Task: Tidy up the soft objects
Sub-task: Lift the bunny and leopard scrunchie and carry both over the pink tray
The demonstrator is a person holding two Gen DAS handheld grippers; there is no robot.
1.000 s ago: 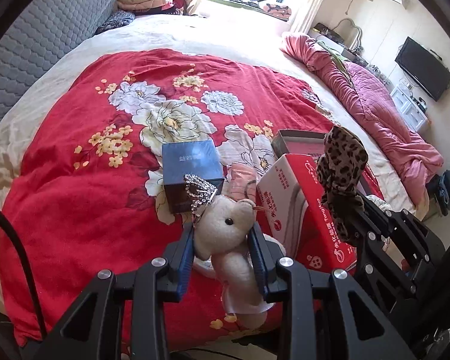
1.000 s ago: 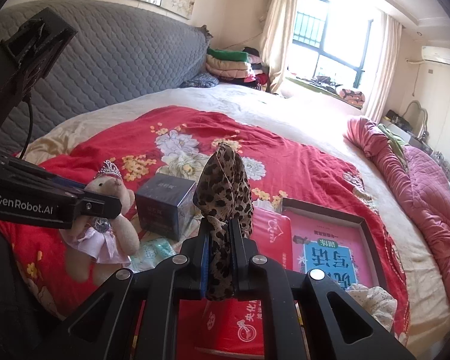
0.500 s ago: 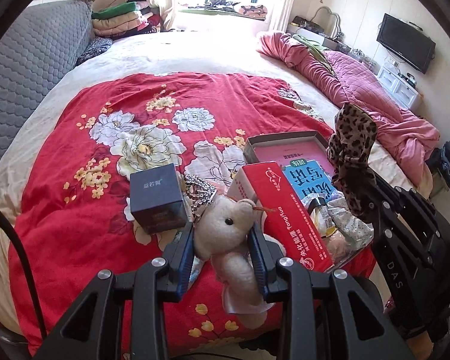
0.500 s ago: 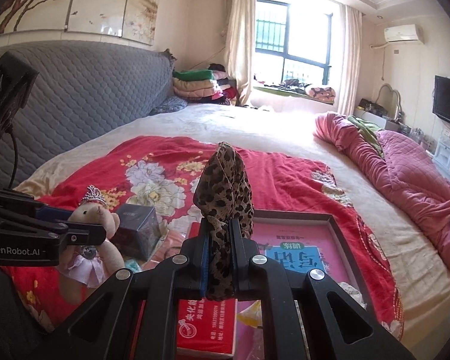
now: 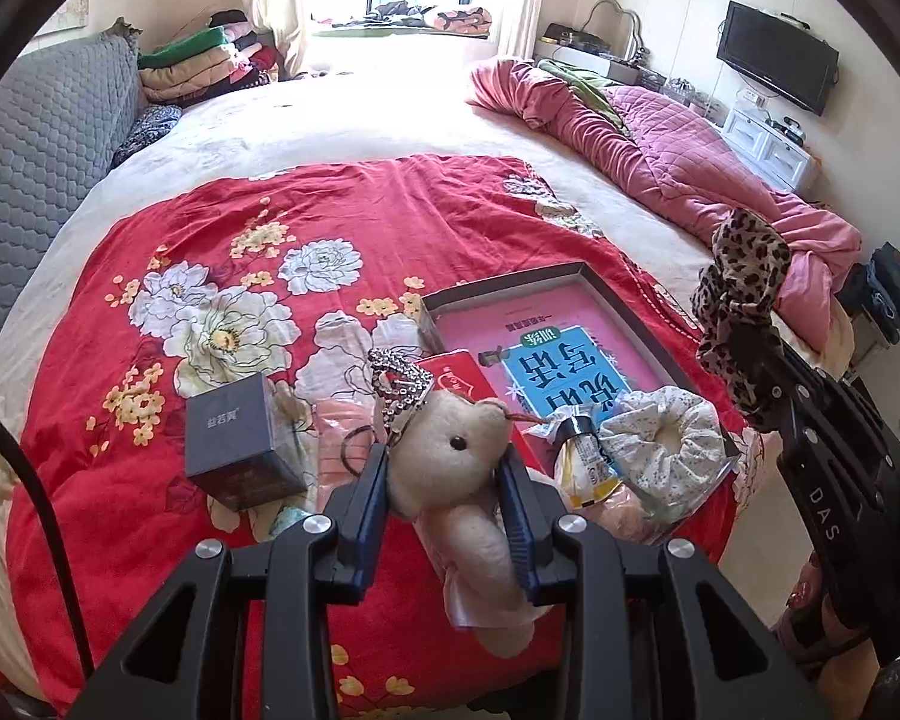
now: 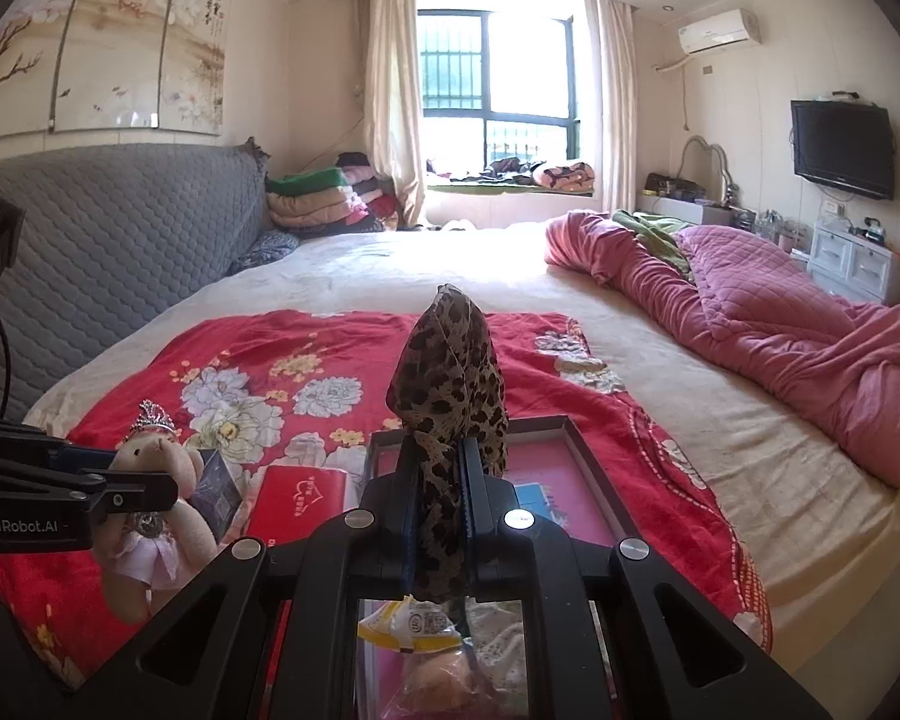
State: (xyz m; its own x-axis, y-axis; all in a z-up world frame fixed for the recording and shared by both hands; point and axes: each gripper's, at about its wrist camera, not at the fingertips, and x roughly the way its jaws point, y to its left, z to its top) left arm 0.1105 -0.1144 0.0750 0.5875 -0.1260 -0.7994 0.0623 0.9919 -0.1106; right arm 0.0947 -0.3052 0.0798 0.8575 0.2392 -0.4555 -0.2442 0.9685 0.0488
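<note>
Carrying a plush bear (image 5: 450, 456) in the left gripper (image 5: 447, 501) and a leopard scrunchie (image 6: 450, 396) clamped in the right gripper (image 6: 438, 516), both hands had swung over the tray (image 5: 510, 288), ready for sorting.

A home bedroom: wide bed (image 6: 450, 276) with grey quilted headboard (image 6: 120, 228), red floral bedspread (image 5: 240, 276) and rumpled pink quilt (image 6: 780, 312); beyond the bed, curtained barred window (image 6: 498, 78); right of it, wall-mounted black television (image 6: 843, 147) and white air conditioner (image 6: 717, 30).

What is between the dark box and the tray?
In the left wrist view, a red pack lies between the dark box and the tray, with the teddy's crown in front.
</note>
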